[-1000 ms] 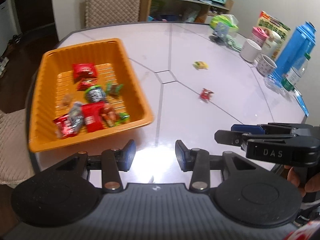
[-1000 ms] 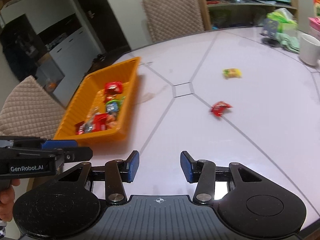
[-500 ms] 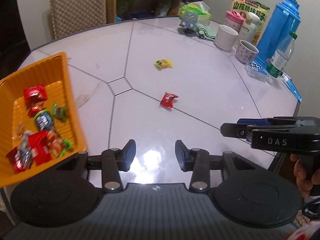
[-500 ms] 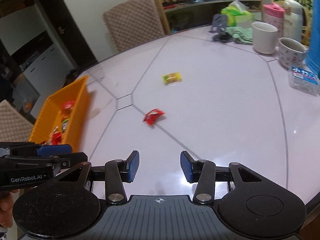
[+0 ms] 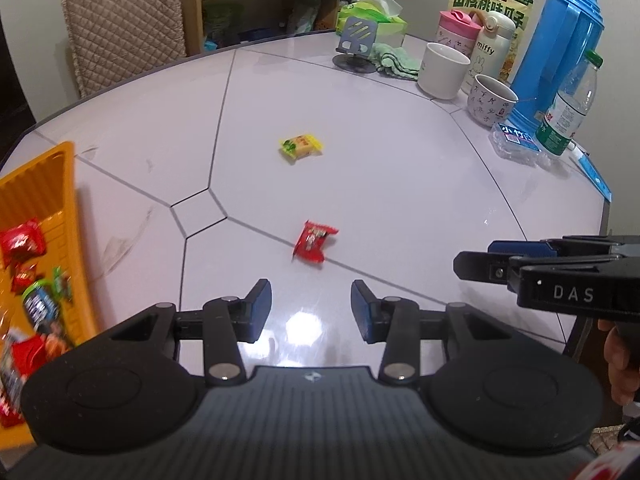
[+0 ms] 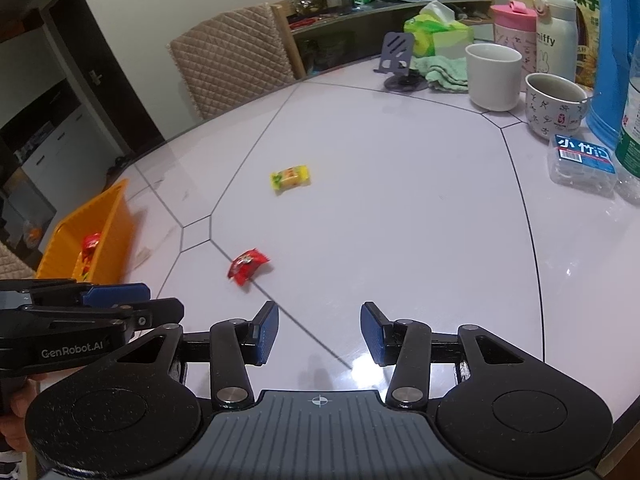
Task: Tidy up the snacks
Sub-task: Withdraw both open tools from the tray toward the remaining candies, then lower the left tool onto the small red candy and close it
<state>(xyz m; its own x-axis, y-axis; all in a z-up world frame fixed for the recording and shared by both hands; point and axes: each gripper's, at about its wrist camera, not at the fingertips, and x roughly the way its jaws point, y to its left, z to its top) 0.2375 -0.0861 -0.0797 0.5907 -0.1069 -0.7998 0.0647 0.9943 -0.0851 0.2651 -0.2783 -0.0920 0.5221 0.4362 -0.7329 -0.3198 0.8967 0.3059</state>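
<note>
A red snack packet (image 5: 314,241) lies on the white table just ahead of my open, empty left gripper (image 5: 311,312); it also shows in the right wrist view (image 6: 247,266). A yellow snack packet (image 5: 300,147) lies farther back, also in the right wrist view (image 6: 290,176). An orange basket (image 5: 48,184) with several snacks stands at the left, also in the right wrist view (image 6: 104,224). My right gripper (image 6: 319,332) is open and empty, over the near table. Each gripper shows from the side in the other's view.
At the back right stand a blue thermos (image 5: 560,48), a water bottle (image 5: 570,108), two cups (image 5: 443,65), two flasks, a phone stand (image 5: 354,42), a green cloth and a tissue pack (image 6: 582,162). A quilted chair (image 5: 124,24) stands behind the table.
Both grippers have swung to the right, away from the basket, which has slid to the left edge of both views. The two loose packets now lie nearer the middle. The jaws stay open.
</note>
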